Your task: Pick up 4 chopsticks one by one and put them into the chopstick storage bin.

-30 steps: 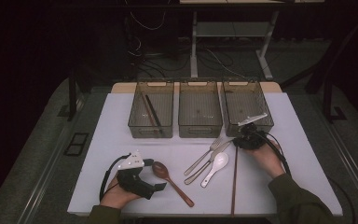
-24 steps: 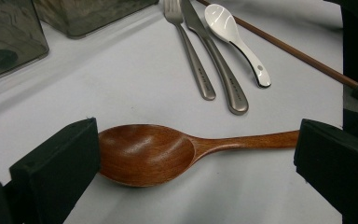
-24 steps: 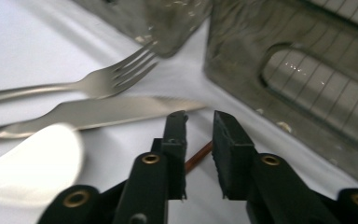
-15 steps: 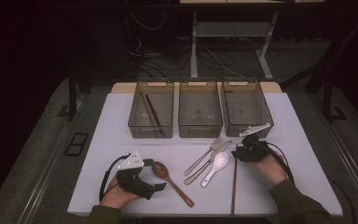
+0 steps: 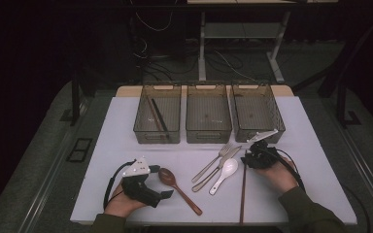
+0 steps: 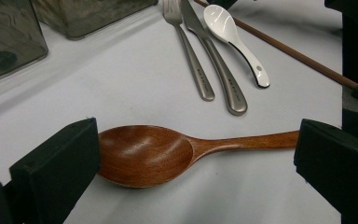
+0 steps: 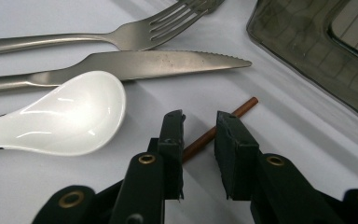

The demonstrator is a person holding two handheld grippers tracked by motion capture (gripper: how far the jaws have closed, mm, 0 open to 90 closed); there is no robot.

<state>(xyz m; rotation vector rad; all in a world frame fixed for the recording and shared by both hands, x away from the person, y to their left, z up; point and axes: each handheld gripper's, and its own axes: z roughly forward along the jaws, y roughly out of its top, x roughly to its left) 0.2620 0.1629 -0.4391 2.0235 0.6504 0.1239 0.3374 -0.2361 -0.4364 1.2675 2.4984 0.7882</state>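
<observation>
A brown wooden spoon (image 5: 177, 188) (image 6: 144, 154) lies flat on the white table. My left gripper (image 5: 161, 182) (image 6: 196, 142) stands wide open around it, one jaw by the bowl and one by the handle. A thin brown chopstick (image 5: 243, 194) (image 7: 240, 109) lies to the right, pointing away from me. My right gripper (image 5: 246, 159) (image 7: 200, 123) straddles its far end. Its jaws have just been closing and stand a narrow gap apart, the stick between them with the pads off it. Beside it lie a white ceramic spoon (image 5: 225, 174) (image 7: 70, 112), a knife (image 7: 158, 63) and a fork (image 7: 135, 32).
Three smoky clear bins stand in a row at the back: the left bin (image 5: 158, 141) holds dark chopsticks, the middle bin (image 5: 209, 138) and right bin (image 5: 257, 136) look bare. The right bin's corner (image 7: 317, 51) is close to my right gripper.
My right hand has drawn back from the right bin toward the near edge, down to the chopstick's far end. The left hand and the wooden spoon have stayed put.
</observation>
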